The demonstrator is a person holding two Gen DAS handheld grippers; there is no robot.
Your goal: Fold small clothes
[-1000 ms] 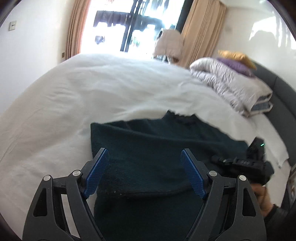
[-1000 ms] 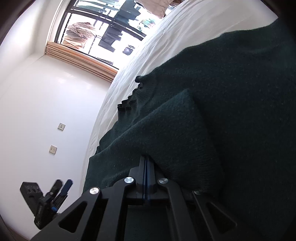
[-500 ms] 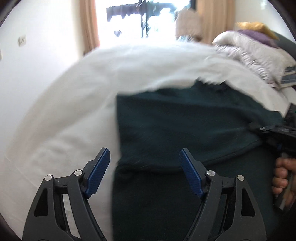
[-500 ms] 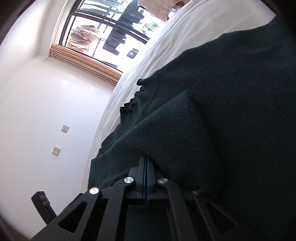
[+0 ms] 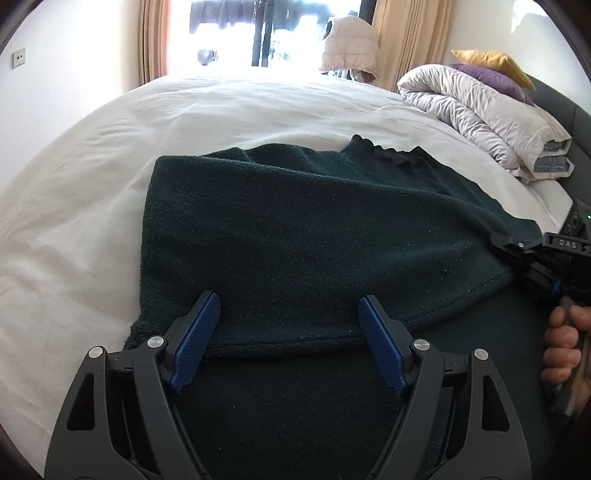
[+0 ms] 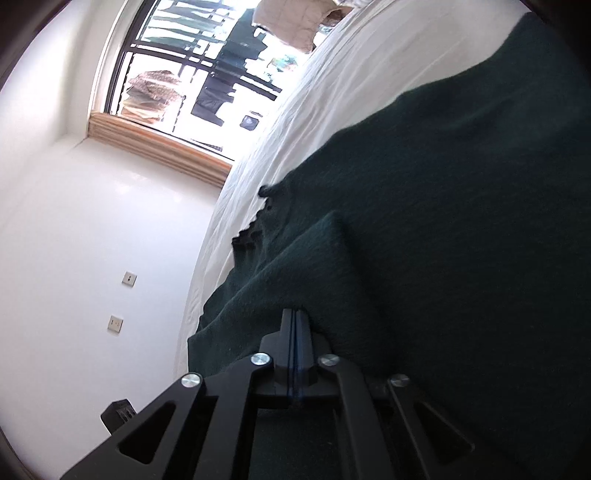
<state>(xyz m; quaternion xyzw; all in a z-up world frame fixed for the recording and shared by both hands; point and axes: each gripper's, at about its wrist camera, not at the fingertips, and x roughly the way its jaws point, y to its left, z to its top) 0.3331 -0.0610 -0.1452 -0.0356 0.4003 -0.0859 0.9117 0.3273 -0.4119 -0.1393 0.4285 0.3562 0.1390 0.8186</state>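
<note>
A dark green knit sweater [image 5: 314, 229] lies on the white bed sheet [image 5: 92, 221], its ruffled collar at the far side and a layer folded over its lower part. My left gripper [image 5: 290, 306] hovers open just over that folded edge, with nothing between its blue pads. At the right of the left wrist view, a hand [image 5: 561, 343] holds my right gripper [image 5: 517, 251] at the sweater's right corner. In the right wrist view my right gripper [image 6: 295, 317] pinches a fold of the sweater [image 6: 461, 221]; its jaws are starting to open, pads still on the cloth.
A rolled grey duvet [image 5: 480, 110] with purple and yellow pillows sits at the far right by the dark headboard [image 5: 569, 122]. A window with curtains [image 5: 258, 33] is beyond the bed. White wall with sockets [image 6: 129, 278] is to the left.
My left gripper has come down closer to the sweater and swung so the garment sits centred under it. The right gripper slid sideways with the fold in it.
</note>
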